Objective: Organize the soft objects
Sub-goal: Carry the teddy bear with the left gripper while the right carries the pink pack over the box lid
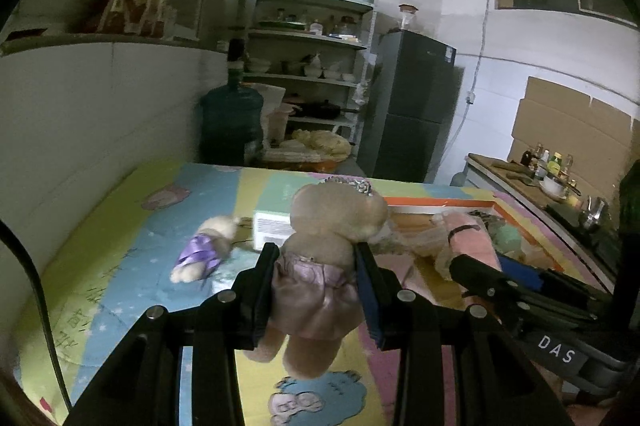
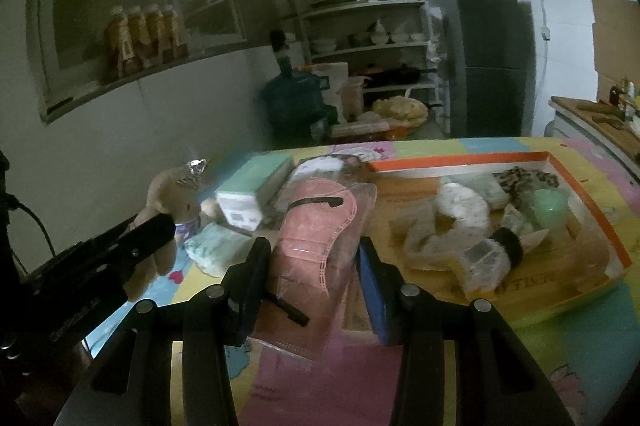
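Left gripper (image 1: 316, 258): jaws closed on a bear (image 1: 320, 250) in a pink dress, clamped at the torso. The bear hangs upright, head above the fingers, legs dangling below, clear of the mat (image 1: 120, 286). Its long axis runs vertically, across the line of the grip.

Right gripper (image 2: 310, 254): jaws closed on a pink packet (image 2: 316, 238) in clear wrap. The packet's long axis runs along the fingers, toward the upper centre of the right view, its far end past the fingertips.

Key relation: the tray (image 2: 460, 160), orange-rimmed, lies to the right of both loads, centre right in the right view. The right gripper is judged the nearer; the packet's far end sits just beside the tray's left rim. The left gripper shows at lower left of that view, well apart from the tray, so the bear has the longer crossing.

Tray contents: a white ring (image 2: 464, 210), a green cup (image 2: 550, 208), a spotted cloth (image 2: 524, 180), and wrapped pale items that cannot be identified.

Still on the mat: a small bear (image 1: 204, 250) in purple at centre left of the left view, and a box (image 1: 272, 226) beside it
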`<act>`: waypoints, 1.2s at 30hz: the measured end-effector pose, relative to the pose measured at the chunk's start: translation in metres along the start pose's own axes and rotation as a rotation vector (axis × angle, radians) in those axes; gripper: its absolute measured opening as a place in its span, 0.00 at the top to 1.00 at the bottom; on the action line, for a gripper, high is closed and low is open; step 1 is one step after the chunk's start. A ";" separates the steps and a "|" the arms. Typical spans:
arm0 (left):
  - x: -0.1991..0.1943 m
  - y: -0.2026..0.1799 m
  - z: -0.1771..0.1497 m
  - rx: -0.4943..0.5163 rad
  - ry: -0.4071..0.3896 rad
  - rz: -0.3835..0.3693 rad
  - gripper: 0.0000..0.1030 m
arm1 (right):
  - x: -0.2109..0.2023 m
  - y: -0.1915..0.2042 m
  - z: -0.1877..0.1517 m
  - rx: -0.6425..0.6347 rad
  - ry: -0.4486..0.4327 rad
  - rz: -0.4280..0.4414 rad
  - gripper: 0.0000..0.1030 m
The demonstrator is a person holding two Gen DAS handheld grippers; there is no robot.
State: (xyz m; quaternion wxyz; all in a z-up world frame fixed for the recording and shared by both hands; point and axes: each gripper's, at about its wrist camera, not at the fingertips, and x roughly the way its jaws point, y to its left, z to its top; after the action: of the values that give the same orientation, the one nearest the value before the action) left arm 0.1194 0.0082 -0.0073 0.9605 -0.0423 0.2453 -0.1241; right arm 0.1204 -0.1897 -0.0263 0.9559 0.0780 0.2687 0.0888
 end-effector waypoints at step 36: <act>0.070 -0.149 0.002 0.122 0.085 -0.131 0.63 | -0.047 -0.159 0.006 0.167 -0.100 -0.168 0.56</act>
State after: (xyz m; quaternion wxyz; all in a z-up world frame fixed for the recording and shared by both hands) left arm 0.1477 -0.1537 -0.0172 0.9400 0.0058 0.2744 -0.2029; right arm 0.1046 -0.3550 -0.0293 0.9623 0.1388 0.2330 -0.0182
